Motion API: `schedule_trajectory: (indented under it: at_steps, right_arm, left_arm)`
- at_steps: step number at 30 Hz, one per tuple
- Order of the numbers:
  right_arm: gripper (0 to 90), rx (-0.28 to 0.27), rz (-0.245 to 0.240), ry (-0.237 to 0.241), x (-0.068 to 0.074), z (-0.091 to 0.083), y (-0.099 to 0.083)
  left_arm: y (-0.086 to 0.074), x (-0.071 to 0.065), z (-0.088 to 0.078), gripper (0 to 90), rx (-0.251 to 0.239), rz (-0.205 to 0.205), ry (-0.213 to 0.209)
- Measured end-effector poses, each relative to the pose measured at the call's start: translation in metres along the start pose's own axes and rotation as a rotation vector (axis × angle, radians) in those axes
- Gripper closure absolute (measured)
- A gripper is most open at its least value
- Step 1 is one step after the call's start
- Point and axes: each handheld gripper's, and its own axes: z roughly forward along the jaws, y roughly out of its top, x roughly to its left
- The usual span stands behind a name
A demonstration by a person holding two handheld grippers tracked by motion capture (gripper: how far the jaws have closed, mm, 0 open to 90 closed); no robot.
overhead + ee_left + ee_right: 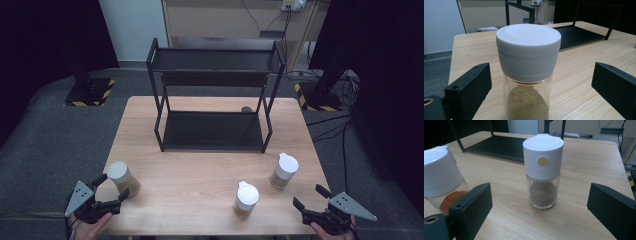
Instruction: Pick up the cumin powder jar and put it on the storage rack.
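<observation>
Three spice jars stand on the wooden table [200, 165]. A grey-lidded jar [121, 178] [528, 72] of tan powder stands at front left, between the wide-apart jaws of my open left gripper [114, 189] [541, 87], which do not touch it. A white-capped jar [284, 170] [543, 170] of brown powder stands at right, ahead of my open right gripper [311, 196] [539, 210] and clear of it. Another white-capped jar [246, 199] [441, 178] with orange contents stands at front centre.
A black two-tier metal rack [215, 95] [579, 33] [499, 145] stands at the back of the table, both shelves bare. A small dark round mark [246, 109] lies behind it. Black stands with striped bases [90, 90] flank the table on the grey floor.
</observation>
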Motion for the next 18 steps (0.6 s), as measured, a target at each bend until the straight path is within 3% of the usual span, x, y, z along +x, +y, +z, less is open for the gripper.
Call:
schedule_trajectory:
  at_steps: [7, 10, 18]
  right_arm:
    - [6.5, 0.007, -0.001, 0.004, 0.0, 0.001, 0.001]
    - [6.6, 0.008, -0.001, 0.003, 0.0, 0.001, 0.001]
    - [6.8, 0.013, -0.004, 0.003, 0.0, 0.001, 0.001]
  left_arm:
    - [0.006, -0.003, -0.007, 1.4, 0.03, 0.02, 0.009]
    - [0.008, -0.002, -0.011, 1.3, 0.03, 0.005, 0.001]
    - [0.023, 0.002, -0.018, 1.1, 0.052, 0.014, -0.01]
